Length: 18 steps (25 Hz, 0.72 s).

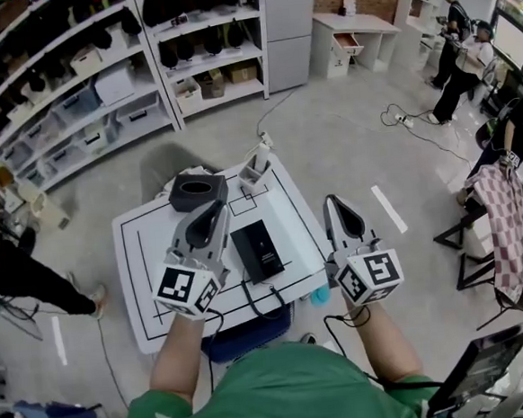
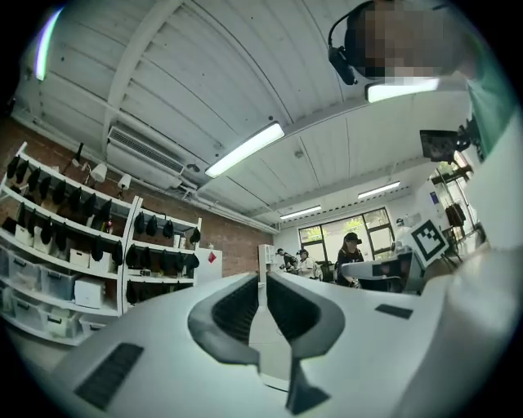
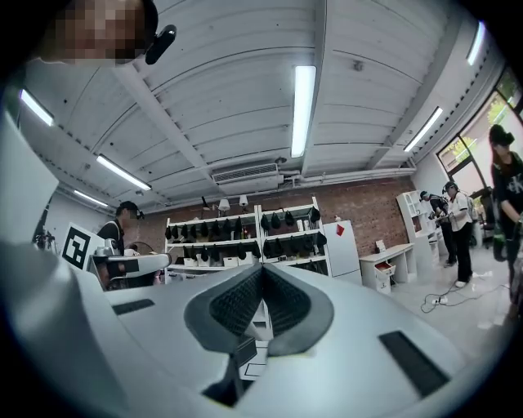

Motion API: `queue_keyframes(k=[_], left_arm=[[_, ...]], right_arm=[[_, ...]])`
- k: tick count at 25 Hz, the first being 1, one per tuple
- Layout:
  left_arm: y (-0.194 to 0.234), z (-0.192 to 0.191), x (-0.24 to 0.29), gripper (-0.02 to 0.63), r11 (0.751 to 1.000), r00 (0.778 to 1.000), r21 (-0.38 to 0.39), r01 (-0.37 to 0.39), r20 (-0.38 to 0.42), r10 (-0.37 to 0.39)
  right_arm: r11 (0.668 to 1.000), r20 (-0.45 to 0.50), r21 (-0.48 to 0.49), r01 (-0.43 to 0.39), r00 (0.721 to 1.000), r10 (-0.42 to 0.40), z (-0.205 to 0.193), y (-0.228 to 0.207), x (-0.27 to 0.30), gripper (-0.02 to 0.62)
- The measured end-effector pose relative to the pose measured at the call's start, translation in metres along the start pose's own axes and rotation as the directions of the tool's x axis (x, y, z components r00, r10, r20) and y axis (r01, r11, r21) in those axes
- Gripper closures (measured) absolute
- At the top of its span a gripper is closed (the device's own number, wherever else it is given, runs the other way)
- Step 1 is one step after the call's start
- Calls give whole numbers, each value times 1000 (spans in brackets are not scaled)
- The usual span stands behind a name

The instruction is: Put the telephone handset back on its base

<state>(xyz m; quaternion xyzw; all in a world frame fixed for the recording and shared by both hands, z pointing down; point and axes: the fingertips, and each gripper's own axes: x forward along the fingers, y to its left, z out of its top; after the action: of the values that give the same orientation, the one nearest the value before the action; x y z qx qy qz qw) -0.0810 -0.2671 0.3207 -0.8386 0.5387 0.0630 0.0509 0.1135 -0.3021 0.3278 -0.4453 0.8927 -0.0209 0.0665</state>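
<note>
The black telephone [image 1: 258,249] lies at the middle of the white table [image 1: 144,258], its cord trailing over the near edge. I cannot tell the handset apart from the base. My left gripper [image 1: 215,209] is held up above the table's left half, left of the telephone, with its jaws shut and nothing between them. My right gripper [image 1: 332,201] is raised over the table's right edge, also shut and empty. Both gripper views point level across the room: the left gripper [image 2: 263,277] and the right gripper [image 3: 261,271] each show their pads meeting at the tip.
A dark box with a round opening [image 1: 197,191] and a small grey stand [image 1: 255,170] sit at the table's far edge. Shelving [image 1: 73,101] fills the back left. People [image 1: 462,66] stand at the far right, and a chair with checked cloth [image 1: 506,220] is at the right.
</note>
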Motion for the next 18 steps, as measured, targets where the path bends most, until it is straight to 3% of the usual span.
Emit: queue_keyframes(k=[7,18], left_arm=[[-4,11,-3,558,999,1000,27,-28,7,28],[2,3,5,557,998,999,37,-50,8,50]], right_arm=[[998,48,-53,-19,999,22,21,9,-5,572],[997,63,-82,-15,998,20,22,4,-2,572]])
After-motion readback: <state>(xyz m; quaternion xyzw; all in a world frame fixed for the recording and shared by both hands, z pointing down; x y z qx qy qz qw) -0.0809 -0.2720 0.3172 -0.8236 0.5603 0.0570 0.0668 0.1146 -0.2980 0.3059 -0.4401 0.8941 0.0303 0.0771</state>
